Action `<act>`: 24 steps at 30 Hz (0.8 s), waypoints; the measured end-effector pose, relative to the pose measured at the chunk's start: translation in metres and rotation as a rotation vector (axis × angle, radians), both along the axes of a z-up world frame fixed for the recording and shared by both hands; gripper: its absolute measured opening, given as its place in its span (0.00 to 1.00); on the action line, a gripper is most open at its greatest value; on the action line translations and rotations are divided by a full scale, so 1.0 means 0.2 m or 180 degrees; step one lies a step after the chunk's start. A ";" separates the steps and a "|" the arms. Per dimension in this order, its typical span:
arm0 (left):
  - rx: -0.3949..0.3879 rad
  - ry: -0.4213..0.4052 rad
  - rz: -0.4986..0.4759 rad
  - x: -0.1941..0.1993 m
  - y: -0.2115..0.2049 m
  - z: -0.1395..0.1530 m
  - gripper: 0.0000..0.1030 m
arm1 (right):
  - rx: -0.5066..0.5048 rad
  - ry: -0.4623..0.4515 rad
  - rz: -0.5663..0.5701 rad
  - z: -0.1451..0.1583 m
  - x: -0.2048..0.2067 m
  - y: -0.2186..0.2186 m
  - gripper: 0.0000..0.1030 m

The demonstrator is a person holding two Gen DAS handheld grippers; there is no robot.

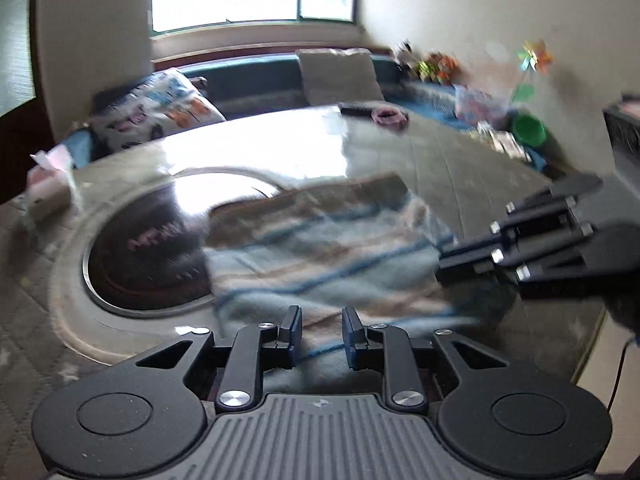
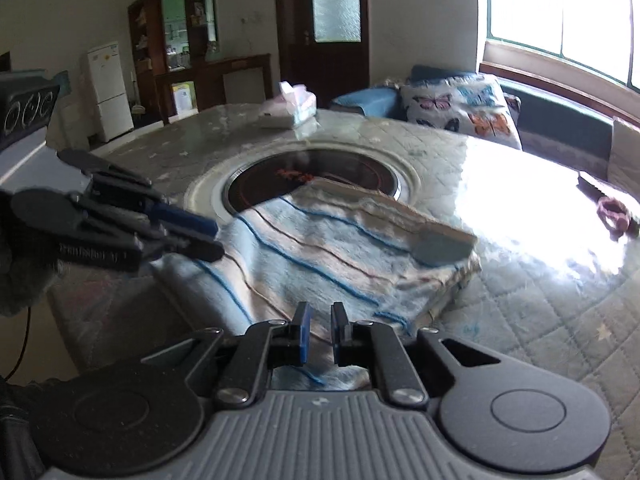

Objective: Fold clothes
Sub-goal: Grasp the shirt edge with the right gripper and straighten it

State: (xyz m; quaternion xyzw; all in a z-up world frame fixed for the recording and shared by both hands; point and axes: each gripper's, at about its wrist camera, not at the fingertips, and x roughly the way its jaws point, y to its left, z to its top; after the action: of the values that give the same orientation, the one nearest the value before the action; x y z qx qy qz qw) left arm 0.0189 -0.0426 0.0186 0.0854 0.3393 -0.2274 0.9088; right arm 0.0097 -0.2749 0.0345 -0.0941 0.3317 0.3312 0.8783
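Both pairs of fingers, left [image 1: 321,330] and right [image 2: 320,330], stand slightly parted and empty over the folded striped cloth [image 2: 320,256].

fuzzy striped cloth [image 2: 320,256] lying on a glossy plastic-covered quilted table [image 2: 540,300], shiny metal ring [image 2: 404,184] round the dark glass hob [image 2: 260,188]

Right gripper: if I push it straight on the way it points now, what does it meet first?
Most likely the folded pale blue fleece cloth with blue and brown stripes, lying directly ahead of the right gripper on the quilted table cover. Nothing else appears in that line, though depth is hard to judge.
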 end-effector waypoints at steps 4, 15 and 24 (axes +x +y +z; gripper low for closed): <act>0.0123 0.0027 -0.0077 -0.04 0.00 -0.06 0.23 | -0.0094 0.0095 -0.0267 -0.07 0.07 -0.06 0.09; 0.0110 0.0019 -0.0204 -0.05 -0.03 -0.07 0.23 | 0.0101 0.0109 -0.0342 -0.04 0.31 -0.04 0.13; 0.0105 0.0051 -0.0291 -0.12 0.05 -0.03 0.25 | 0.0012 0.0051 -0.0561 -0.04 0.49 -0.02 0.12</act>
State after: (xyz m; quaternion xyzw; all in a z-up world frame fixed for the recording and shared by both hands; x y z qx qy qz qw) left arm -0.0044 -0.0318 0.0134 0.1140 0.3460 -0.2637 0.8932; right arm 0.1086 -0.2796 0.0272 -0.0603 0.3451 0.2540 0.9015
